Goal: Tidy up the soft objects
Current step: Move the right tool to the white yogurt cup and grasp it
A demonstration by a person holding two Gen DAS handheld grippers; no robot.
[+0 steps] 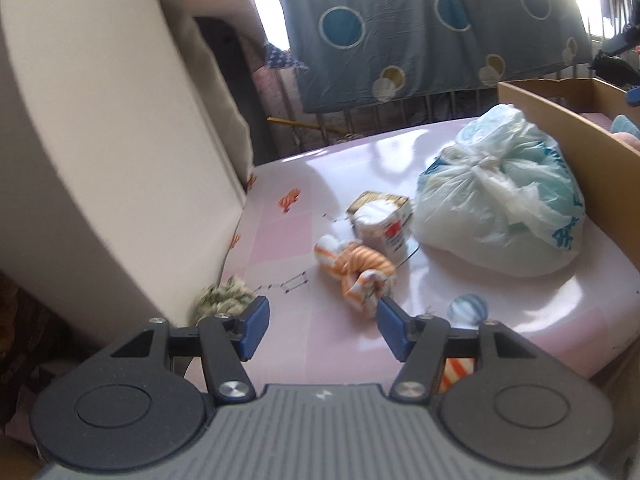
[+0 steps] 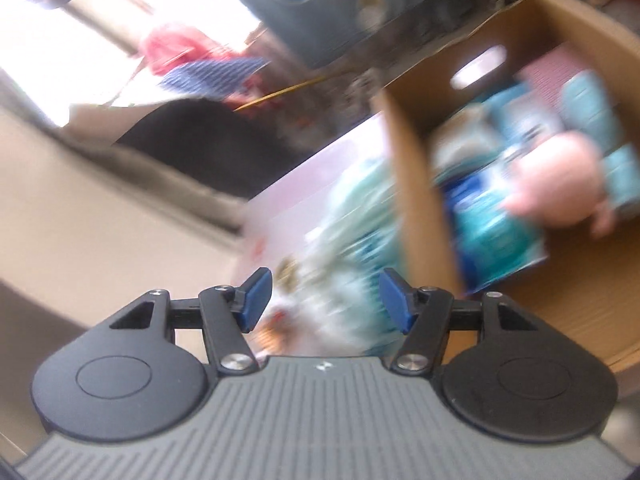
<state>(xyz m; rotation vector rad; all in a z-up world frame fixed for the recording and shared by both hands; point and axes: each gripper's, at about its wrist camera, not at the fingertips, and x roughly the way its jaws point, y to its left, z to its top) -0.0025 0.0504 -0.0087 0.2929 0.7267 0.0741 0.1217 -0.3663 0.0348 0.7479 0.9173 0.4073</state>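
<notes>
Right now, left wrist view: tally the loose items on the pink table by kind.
Knotted orange-striped cloth: 1
Tied plastic bag: 1
Small carton: 1
Green-white crumpled cloth: 1
Total: 4

Blue circle-patterned sheet (image 1: 432, 36) on railing, white foam slab (image 1: 100, 140) beside pink table (image 1: 320, 344).

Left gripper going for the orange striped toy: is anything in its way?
Nothing visible blocks it. The left gripper is open, and the orange striped toy lies just ahead of its fingertips on the pink table. The small carton and plastic bag sit beyond the toy.
</notes>
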